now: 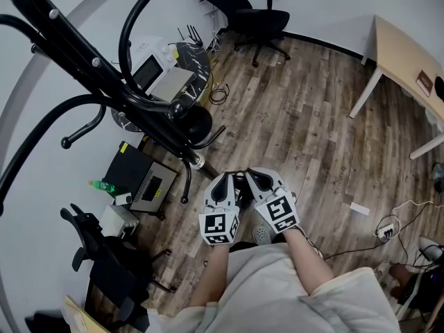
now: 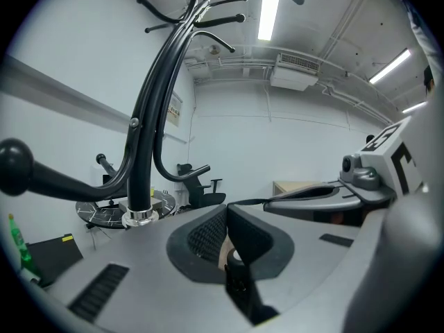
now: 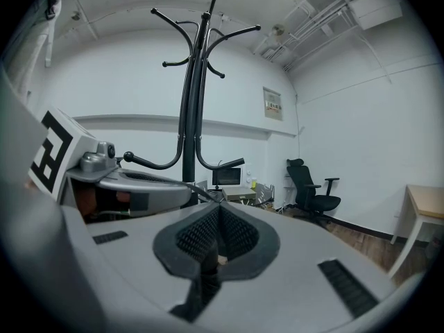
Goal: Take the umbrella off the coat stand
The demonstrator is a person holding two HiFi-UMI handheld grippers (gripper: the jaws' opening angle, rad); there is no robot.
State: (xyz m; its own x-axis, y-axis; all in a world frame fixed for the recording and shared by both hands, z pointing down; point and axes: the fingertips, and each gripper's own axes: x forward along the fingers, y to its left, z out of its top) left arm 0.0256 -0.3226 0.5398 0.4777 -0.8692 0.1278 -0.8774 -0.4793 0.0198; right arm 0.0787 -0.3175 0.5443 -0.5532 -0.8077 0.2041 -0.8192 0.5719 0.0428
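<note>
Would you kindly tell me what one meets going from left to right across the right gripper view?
left gripper → coat stand → black office chair → wooden table

Black coat stand (image 3: 190, 103) upright, apparently near wall.

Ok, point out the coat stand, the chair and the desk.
coat stand (image 3: 189, 109): right gripper view, on its pole.
chair (image 1: 263, 21): head view, on its seat.
desk (image 1: 399, 50): head view, on its top.
</note>
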